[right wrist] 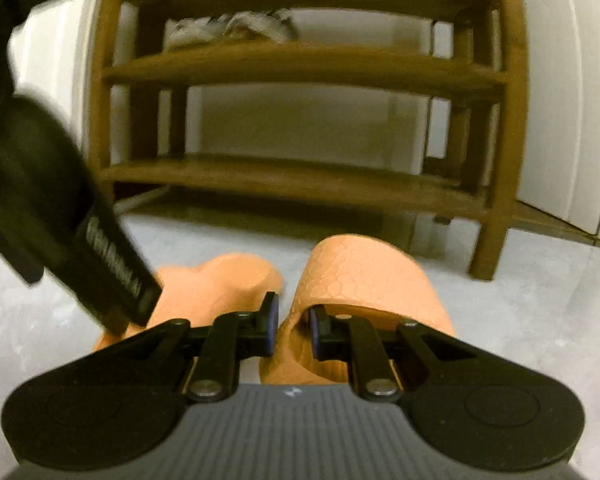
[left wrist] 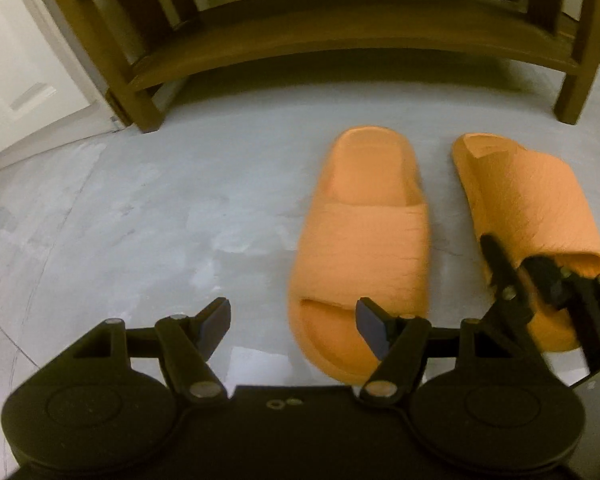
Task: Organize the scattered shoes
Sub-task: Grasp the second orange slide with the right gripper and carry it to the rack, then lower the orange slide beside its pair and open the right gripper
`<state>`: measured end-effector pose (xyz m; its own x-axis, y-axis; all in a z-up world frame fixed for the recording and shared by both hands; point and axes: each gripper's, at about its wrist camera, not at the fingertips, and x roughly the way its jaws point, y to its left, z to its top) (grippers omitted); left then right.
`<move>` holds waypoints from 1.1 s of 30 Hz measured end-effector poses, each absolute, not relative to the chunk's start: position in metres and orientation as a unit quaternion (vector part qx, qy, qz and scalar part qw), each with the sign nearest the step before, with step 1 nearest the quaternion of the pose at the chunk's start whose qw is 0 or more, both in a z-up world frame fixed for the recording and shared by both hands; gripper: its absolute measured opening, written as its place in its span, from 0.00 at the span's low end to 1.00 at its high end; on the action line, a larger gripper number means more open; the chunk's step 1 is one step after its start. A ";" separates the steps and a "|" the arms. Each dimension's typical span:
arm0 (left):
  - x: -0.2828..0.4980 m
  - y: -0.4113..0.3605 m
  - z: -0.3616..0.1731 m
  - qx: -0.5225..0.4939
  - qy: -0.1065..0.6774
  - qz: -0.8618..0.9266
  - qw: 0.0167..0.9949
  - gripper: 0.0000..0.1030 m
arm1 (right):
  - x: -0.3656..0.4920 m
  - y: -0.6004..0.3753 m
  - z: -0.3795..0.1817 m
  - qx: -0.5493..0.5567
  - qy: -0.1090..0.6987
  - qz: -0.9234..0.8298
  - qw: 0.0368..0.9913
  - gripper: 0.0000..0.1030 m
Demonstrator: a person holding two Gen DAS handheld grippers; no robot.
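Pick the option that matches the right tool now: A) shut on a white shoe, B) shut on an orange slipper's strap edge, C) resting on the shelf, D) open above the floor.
B: the right tool pinches the edge of the right-hand orange slipper, near the wooden shoe rack.

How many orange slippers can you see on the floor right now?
2. One slipper lies just ahead of the open left gripper; the other slipper is to its right, pinched by the right gripper. Others could be out of view.

Left claw [left wrist: 294, 326] agape; right claw [right wrist: 294, 330] clamped.
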<state>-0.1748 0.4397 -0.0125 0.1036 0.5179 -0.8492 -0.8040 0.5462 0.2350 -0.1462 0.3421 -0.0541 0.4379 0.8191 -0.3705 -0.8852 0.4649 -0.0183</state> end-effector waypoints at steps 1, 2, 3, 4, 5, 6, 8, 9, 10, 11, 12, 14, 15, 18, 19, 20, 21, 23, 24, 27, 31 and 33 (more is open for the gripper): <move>-0.174 0.440 -0.013 -0.148 0.493 0.453 0.728 0.67 | -0.146 0.342 -0.055 -0.109 0.166 0.509 0.838 0.26; -0.175 0.441 -0.013 -0.151 0.494 0.453 0.727 0.67 | -0.148 0.342 -0.057 -0.114 0.175 0.508 0.835 0.47; -0.176 0.441 -0.013 -0.152 0.495 0.452 0.726 0.67 | -0.150 0.343 -0.058 -0.120 0.184 0.505 0.835 0.54; -0.175 0.441 -0.014 -0.152 0.497 0.450 0.726 0.67 | -0.152 0.344 -0.059 -0.126 0.192 0.502 0.834 0.75; -0.174 0.440 -0.014 -0.152 0.499 0.447 0.727 0.67 | -0.153 0.344 -0.060 -0.128 0.205 0.495 0.834 0.85; -0.173 0.438 -0.013 -0.150 0.499 0.445 0.728 0.67 | -0.151 0.341 -0.059 -0.123 0.225 0.484 0.837 0.85; -0.172 0.435 -0.012 -0.145 0.501 0.439 0.732 0.67 | -0.146 0.333 -0.059 -0.102 0.255 0.474 0.836 0.85; -0.171 0.433 -0.012 -0.144 0.501 0.436 0.733 0.67 | -0.144 0.328 -0.059 -0.092 0.268 0.472 0.835 0.85; -0.169 0.430 -0.011 -0.145 0.501 0.433 0.735 0.67 | -0.143 0.323 -0.061 -0.087 0.275 0.471 0.834 0.85; -0.168 0.428 -0.010 -0.145 0.501 0.430 0.737 0.67 | -0.145 0.319 -0.062 -0.088 0.272 0.473 0.833 0.85; -0.166 0.426 -0.009 -0.146 0.502 0.427 0.738 0.67 | -0.147 0.316 -0.063 -0.093 0.264 0.480 0.832 0.85; -0.163 0.423 -0.009 -0.147 0.504 0.420 0.740 0.67 | -0.152 0.309 -0.064 -0.103 0.249 0.492 0.828 0.85; -0.161 0.420 -0.008 -0.147 0.506 0.415 0.742 0.67 | -0.154 0.309 -0.062 -0.107 0.244 0.495 0.827 0.85; -0.156 0.412 -0.007 -0.150 0.507 0.402 0.747 0.67 | -0.158 0.303 -0.056 -0.127 0.243 0.494 0.825 0.85; -0.155 0.409 -0.006 -0.151 0.508 0.398 0.749 0.67 | -0.157 0.297 -0.054 -0.134 0.243 0.493 0.825 0.85; -0.153 0.406 -0.006 -0.153 0.509 0.393 0.750 0.67 | -0.156 0.290 -0.051 -0.139 0.241 0.491 0.825 0.85; -0.151 0.402 -0.005 -0.155 0.511 0.386 0.752 0.67 | -0.153 0.281 -0.048 -0.144 0.239 0.488 0.827 0.85; -0.142 0.389 -0.001 -0.160 0.514 0.364 0.760 0.67 | -0.141 0.255 -0.038 -0.160 0.238 0.475 0.832 0.85; -0.136 0.382 0.002 -0.160 0.515 0.352 0.765 0.67 | -0.133 0.243 -0.033 -0.169 0.241 0.470 0.832 0.85; -0.114 0.355 0.012 -0.157 0.514 0.307 0.785 0.67 | -0.105 0.203 -0.012 -0.195 0.258 0.463 0.826 0.85; -0.089 0.327 0.020 -0.165 0.515 0.263 0.799 0.67 | -0.074 0.153 0.014 -0.229 0.243 0.454 0.826 0.86; -0.080 0.321 0.021 -0.165 0.516 0.253 0.801 0.67 | -0.067 0.147 0.018 -0.236 0.232 0.438 0.836 0.86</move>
<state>-0.0801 0.3207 0.0215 0.3390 0.2345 -0.9111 -0.5755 0.8178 -0.0037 -0.0672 0.1471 0.0176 0.5090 0.6221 -0.5949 -0.8414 0.5053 -0.1916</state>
